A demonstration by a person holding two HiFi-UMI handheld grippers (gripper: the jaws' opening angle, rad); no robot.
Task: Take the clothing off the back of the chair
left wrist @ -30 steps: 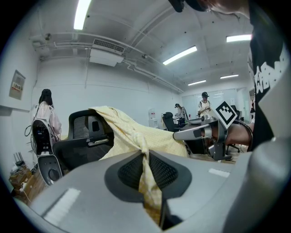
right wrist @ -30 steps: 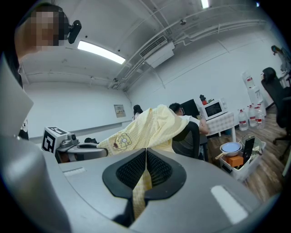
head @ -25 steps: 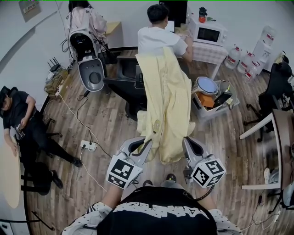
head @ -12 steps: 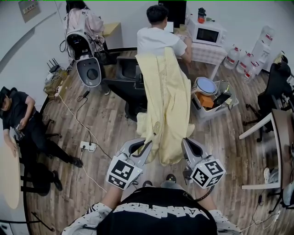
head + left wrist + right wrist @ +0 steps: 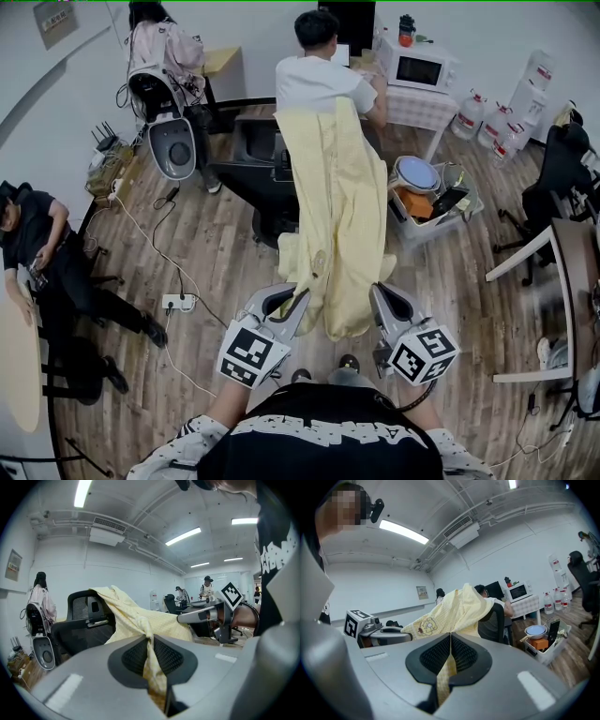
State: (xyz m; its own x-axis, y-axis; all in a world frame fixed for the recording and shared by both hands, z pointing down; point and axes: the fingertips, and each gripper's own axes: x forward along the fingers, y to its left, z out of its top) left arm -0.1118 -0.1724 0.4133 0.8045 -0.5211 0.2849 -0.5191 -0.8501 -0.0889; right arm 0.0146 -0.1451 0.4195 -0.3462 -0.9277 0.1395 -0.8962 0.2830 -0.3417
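My left gripper [image 5: 298,300] and right gripper [image 5: 376,296] are each clamped on the yellow garment [image 5: 342,206] at 6 o'clock. It drapes over the chair [image 5: 255,176] at 12 o'clock, and I see a cartoon patch [image 5: 423,626] on it.

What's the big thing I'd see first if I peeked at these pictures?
A big pale yellow garment lies draped over the back of a black office chair in the middle of the room. Its near end stretches toward the person, pinched on one side by the left gripper and on the other by the right gripper.
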